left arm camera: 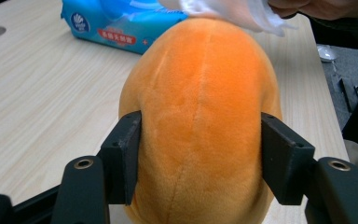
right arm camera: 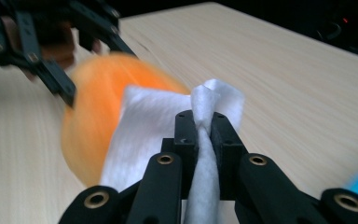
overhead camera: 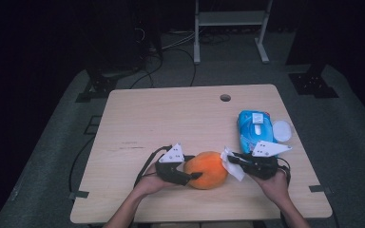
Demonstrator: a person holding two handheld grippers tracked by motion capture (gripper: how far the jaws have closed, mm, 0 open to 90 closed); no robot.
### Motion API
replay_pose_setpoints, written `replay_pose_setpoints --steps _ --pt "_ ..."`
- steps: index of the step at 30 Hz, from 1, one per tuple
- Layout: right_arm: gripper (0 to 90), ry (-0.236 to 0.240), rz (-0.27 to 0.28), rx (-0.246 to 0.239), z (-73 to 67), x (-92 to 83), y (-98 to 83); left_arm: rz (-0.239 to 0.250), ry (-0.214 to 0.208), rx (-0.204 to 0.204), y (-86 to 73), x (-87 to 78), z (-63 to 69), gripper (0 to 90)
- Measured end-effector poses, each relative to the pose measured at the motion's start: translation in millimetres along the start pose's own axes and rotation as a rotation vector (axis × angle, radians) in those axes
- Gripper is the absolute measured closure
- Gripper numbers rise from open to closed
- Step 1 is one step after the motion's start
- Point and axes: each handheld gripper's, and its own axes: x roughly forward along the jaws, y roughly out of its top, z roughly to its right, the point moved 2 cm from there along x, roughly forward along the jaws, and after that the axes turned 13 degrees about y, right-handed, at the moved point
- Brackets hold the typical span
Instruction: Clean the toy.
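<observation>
- High view: the orange plush toy (overhead camera: 206, 169) lay near the surface's (overhead camera: 171, 118) near edge, pinched at its left end by the left tool (overhead camera: 192, 176).
- The right tool (overhead camera: 229, 158), touching the toy's right side, clamped a white wipe (overhead camera: 232, 166).

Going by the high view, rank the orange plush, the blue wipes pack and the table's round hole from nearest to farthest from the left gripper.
1. Orange plush: clamped in the left gripper jaws.
2. Blue wipes pack: right, farther back.
3. Round hole: near the far edge.

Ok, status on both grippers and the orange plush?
Left gripper shut on round orange plush toy. Right gripper shut on white wipe, at the toy's far side. Nothing in the way.
</observation>
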Motion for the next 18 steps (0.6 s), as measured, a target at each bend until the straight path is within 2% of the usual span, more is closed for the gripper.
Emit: replay_pose_setpoints --steps 2,6,9,13,18 --pt "82.0 0.001 0.013 0.024 2.0 -4.0 -5.0 0.001 -0.004 -0.005 0.0 1.1 0.2 36.9" --pt "82.0 0.006 0.025 0.019 1.7 -3.3 -1.2 0.003 -0.007 -0.007 0.0 2.3 1.5 35.7" --pt "82.1 0.029 0.041 0.025 1.2 1.3 3.1 0.001 -0.009 -0.010 -0.4 2.2 1.1 35.4" --pt "82.2 0.061 0.040 -0.001 -4.4 9.1 11.4 0.000 -0.008 -0.001 2.6 3.8 5.1 34.4" --pt "82.2 0.101 0.038 -0.053 -18.5 24.7 26.7 -0.004 0.000 0.037 8.7 7.0 14.3 32.5"
